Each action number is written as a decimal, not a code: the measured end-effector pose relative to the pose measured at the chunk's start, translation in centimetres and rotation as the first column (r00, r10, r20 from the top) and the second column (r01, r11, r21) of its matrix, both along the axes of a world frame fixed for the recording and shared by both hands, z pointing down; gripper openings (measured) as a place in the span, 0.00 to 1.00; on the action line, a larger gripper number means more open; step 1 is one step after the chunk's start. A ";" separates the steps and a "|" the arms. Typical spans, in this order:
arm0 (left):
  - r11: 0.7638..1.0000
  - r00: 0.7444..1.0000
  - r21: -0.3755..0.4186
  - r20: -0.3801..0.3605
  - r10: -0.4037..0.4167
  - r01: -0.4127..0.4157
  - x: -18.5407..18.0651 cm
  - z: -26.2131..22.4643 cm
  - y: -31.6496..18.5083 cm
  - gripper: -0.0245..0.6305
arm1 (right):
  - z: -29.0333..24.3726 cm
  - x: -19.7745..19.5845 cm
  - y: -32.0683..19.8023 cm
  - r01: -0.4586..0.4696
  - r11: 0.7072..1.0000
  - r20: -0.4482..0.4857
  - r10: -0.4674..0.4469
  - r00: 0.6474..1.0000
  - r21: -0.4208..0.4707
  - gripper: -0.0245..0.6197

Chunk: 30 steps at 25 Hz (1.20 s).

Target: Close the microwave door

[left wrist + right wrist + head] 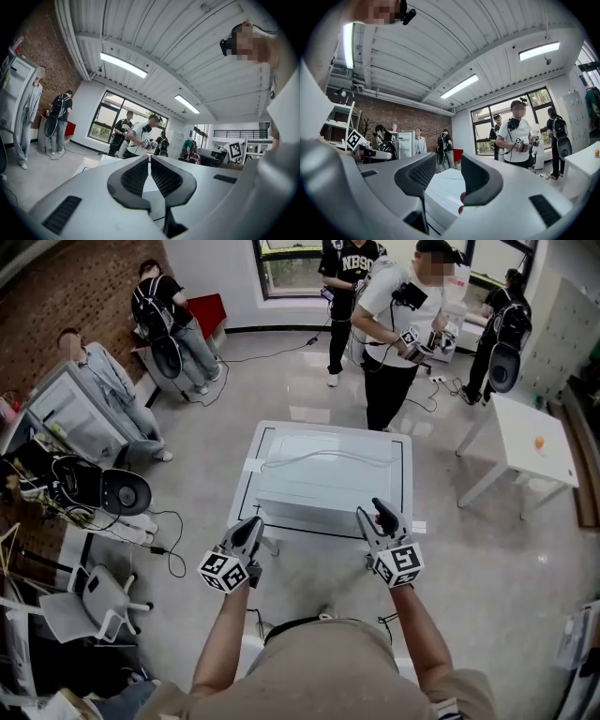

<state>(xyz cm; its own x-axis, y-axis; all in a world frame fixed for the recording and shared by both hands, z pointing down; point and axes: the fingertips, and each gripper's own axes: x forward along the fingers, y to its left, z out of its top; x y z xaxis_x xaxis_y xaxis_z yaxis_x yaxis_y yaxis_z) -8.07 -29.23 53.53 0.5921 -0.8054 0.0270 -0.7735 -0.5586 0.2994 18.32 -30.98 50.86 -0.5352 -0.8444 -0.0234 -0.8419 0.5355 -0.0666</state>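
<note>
A white microwave point(323, 474) stands on a white table point(242, 495) just in front of me. I see it from above, so its front face is hidden; no door leaf sticks out towards me. My left gripper point(251, 526) is at its near left corner, held level, with the jaws shut point(150, 160) on nothing. My right gripper point(371, 512) is at the near right corner and open point(445, 174). Nothing lies between its fingers, and the microwave's top point(440, 187) shows through the gap, a little beyond them.
Several people stand around the room, one with grippers point(403, 324) just behind the table. A second white table point(530, 437) is at the right, and a chair point(94, 596) and a floor cable point(169, 540) at the left. A white cabinet point(70, 409) stands by the brick wall.
</note>
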 end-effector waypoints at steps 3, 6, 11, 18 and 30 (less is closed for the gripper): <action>1.000 1.000 -0.003 0.000 0.007 -0.007 0.1 -0.1 0.2 0.05 | 0.1 0.1 0.1 -0.009 1.000 -0.006 0.009 1.000 -0.004 0.30; 1.000 1.000 -0.005 0.002 0.012 -0.012 0.2 -0.1 0.2 0.05 | 0.3 0.1 0.0 -0.020 1.000 -0.017 0.020 1.000 -0.003 0.30; 1.000 1.000 -0.009 0.006 0.019 -0.019 0.4 0.3 0.2 0.05 | 0.7 0.2 0.1 -0.032 0.999 -0.024 0.031 0.999 -0.009 0.30; 0.999 1.000 -0.013 0.003 0.031 -0.031 1.2 0.4 0.5 0.05 | 2.0 1.3 0.0 -0.108 0.994 -0.109 0.104 0.989 -0.030 0.22; 0.999 0.999 -0.015 -0.007 0.048 -0.048 1.9 0.1 0.3 0.05 | 2.0 1.4 0.1 -0.118 0.993 -0.143 0.114 0.983 -0.018 0.18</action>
